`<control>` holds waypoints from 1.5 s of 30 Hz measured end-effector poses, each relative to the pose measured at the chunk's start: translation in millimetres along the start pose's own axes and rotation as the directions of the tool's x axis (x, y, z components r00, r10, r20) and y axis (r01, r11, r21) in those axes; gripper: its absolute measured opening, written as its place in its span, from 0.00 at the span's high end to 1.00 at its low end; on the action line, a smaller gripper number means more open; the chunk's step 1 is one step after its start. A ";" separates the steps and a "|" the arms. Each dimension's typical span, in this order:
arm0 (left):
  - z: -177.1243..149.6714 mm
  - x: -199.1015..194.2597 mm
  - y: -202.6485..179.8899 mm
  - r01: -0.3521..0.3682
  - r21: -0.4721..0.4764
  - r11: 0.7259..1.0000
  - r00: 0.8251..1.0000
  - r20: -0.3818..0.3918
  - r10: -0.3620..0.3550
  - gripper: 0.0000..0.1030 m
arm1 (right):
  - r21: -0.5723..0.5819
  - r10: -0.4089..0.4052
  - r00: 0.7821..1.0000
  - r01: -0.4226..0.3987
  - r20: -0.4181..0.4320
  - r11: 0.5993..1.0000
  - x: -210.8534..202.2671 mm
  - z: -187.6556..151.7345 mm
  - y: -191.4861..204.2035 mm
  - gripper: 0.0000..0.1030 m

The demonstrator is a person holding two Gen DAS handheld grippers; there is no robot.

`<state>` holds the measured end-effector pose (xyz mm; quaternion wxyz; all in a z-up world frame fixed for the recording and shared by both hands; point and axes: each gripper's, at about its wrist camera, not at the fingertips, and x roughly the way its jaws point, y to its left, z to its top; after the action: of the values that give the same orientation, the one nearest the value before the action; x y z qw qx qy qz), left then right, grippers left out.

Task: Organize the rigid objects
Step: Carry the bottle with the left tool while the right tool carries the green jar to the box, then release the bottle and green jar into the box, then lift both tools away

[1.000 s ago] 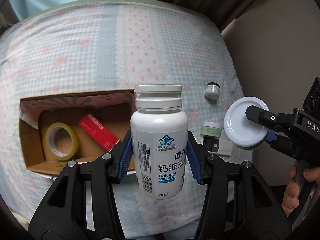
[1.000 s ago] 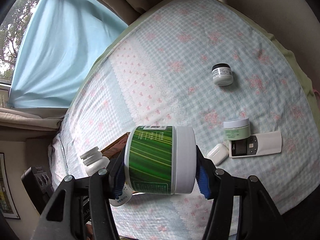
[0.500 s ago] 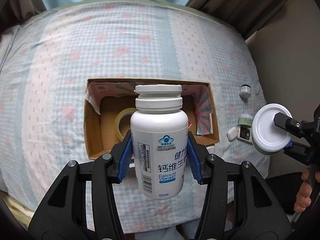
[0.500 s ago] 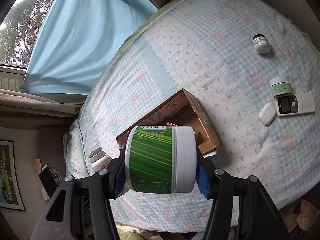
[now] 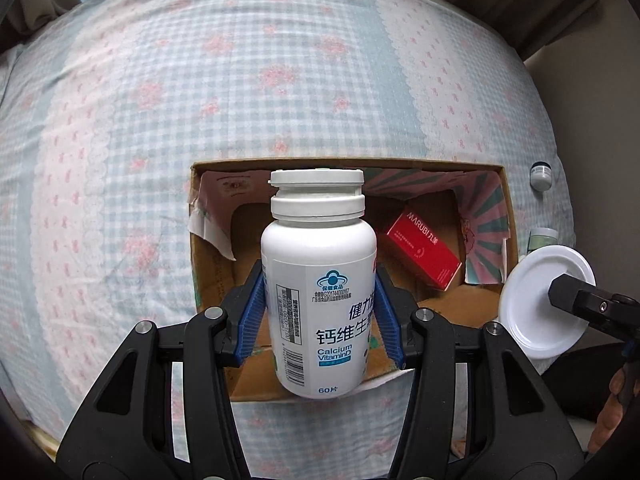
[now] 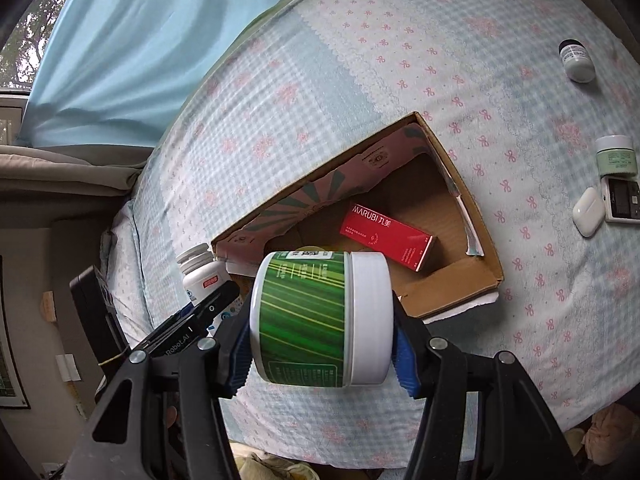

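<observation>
You see a bed sheet point(image 5: 168, 128), checked pale blue with pink flowers and bows, spread over the whole bed. Behind it hangs a light blue curtain point(image 6: 132, 52). At the far left you see a window point(image 6: 24, 28) with tree leaves outside.

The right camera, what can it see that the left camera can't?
Only the right camera shows the earbud case, the remote, the curtain and the jar's green label. Only the left shows the bottle's label and a hand. Both show the box, the red carton, the bed and two small pots.
</observation>
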<state>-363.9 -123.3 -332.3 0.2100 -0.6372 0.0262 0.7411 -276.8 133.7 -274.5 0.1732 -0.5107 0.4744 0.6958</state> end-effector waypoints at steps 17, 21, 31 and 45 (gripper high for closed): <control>-11.6 37.7 -8.7 0.047 0.108 0.993 0.995 0.085 -0.056 0.07 | -0.172 -0.107 0.992 0.094 -0.070 0.981 86.0 -4.2 -6.9 0.48; -12.3 17.0 7.0 0.043 0.080 0.996 0.992 0.119 -0.053 0.00 | -0.154 -0.099 0.995 0.096 -0.013 0.983 69.2 -9.1 -12.9 0.00; -21.6 6.5 16.5 0.030 0.045 0.999 0.994 0.102 -0.035 0.00 | -0.164 -0.132 0.991 0.132 0.015 0.978 49.1 -15.2 -7.0 0.00; -32.3 -42.1 12.1 -0.015 0.012 1.000 0.990 0.138 0.013 0.00 | -0.237 -0.162 0.987 0.160 0.011 0.958 16.9 -23.3 21.8 0.00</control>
<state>-333.7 -155.9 -300.9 0.2102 -0.5828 0.0210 0.7847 -286.9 99.5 -279.4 0.1649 -0.5674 0.3457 0.7290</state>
